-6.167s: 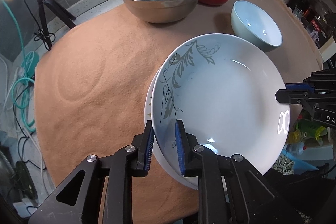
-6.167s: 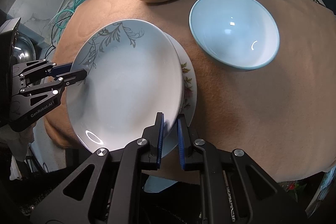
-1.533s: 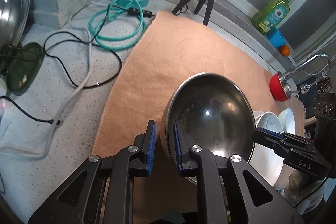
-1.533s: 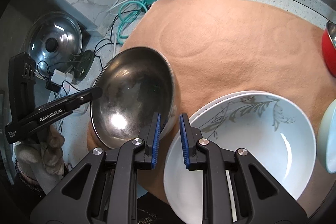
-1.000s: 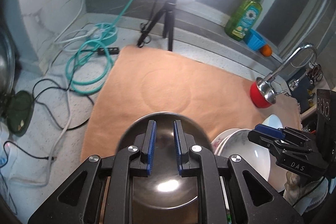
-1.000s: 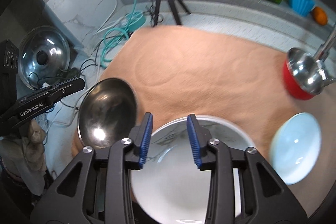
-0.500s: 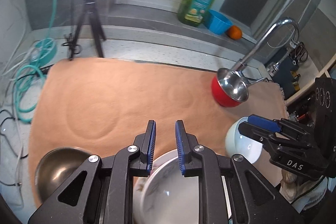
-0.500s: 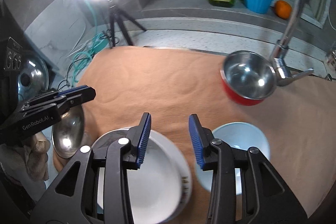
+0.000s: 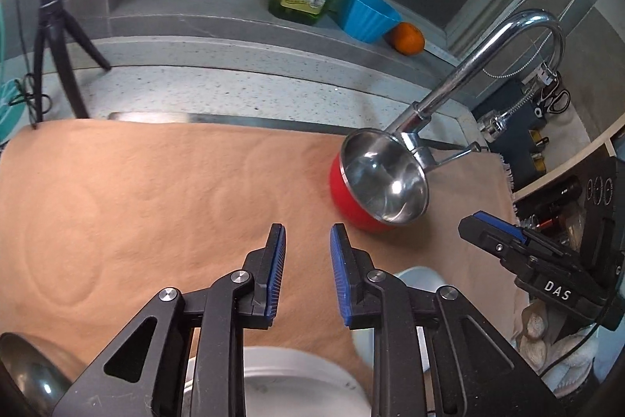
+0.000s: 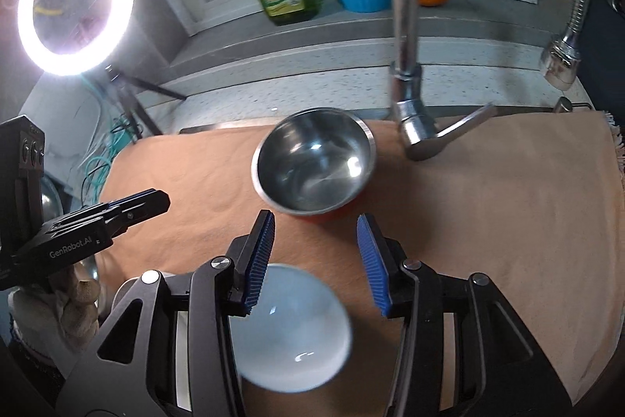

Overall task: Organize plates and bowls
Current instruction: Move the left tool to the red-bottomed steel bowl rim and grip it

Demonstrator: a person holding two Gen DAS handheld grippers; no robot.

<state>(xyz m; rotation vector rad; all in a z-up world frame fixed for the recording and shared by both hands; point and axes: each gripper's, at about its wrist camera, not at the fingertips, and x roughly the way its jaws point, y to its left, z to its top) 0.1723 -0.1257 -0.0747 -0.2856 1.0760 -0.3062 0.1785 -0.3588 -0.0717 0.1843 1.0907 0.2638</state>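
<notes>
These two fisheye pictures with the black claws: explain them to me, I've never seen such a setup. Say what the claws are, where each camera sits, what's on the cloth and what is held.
No robot here: a person holds a two-finger gripping tool in each hand, with a camera on each looking along its blue-padded fingers. One picture is from the left tool, whose jaws are opening; the other is from the right tool. Each tool also shows from the side in the other's view. Both are empty.

On the tan cloth stand a red bowl with a steel inside, near the tap, a pale bowl, a white plate and a large steel bowl at the cloth's corner.
</notes>
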